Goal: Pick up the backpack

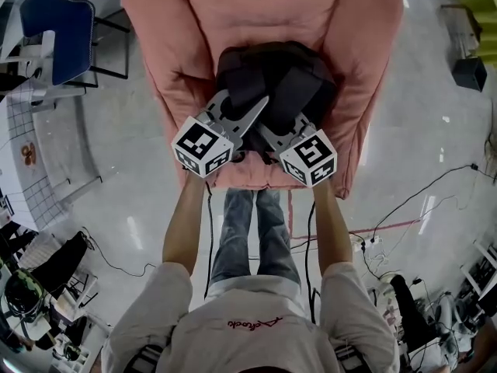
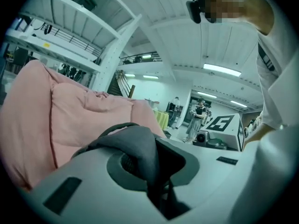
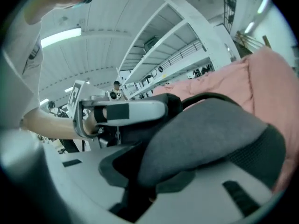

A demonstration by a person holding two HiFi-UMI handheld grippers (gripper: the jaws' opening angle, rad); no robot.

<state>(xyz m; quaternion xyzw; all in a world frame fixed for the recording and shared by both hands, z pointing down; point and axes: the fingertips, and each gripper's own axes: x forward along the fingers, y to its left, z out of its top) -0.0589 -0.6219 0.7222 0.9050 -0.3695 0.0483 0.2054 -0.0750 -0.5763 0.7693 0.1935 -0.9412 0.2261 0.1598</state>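
Grey backpack [image 1: 273, 76] clamped by left gripper's [image 2: 148, 169] and right gripper's [image 3: 140, 176] fingers [image 3: 219, 197].

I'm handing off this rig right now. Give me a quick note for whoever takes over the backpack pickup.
Left claw: shut on a grey backpack strap.
Right claw: shut on the padded strap.
Backpack: on the pink armchair seat, apparently not lifted clear yet.
Done: both grips made.
To do: raise both claws together and lift the backpack off the chair.
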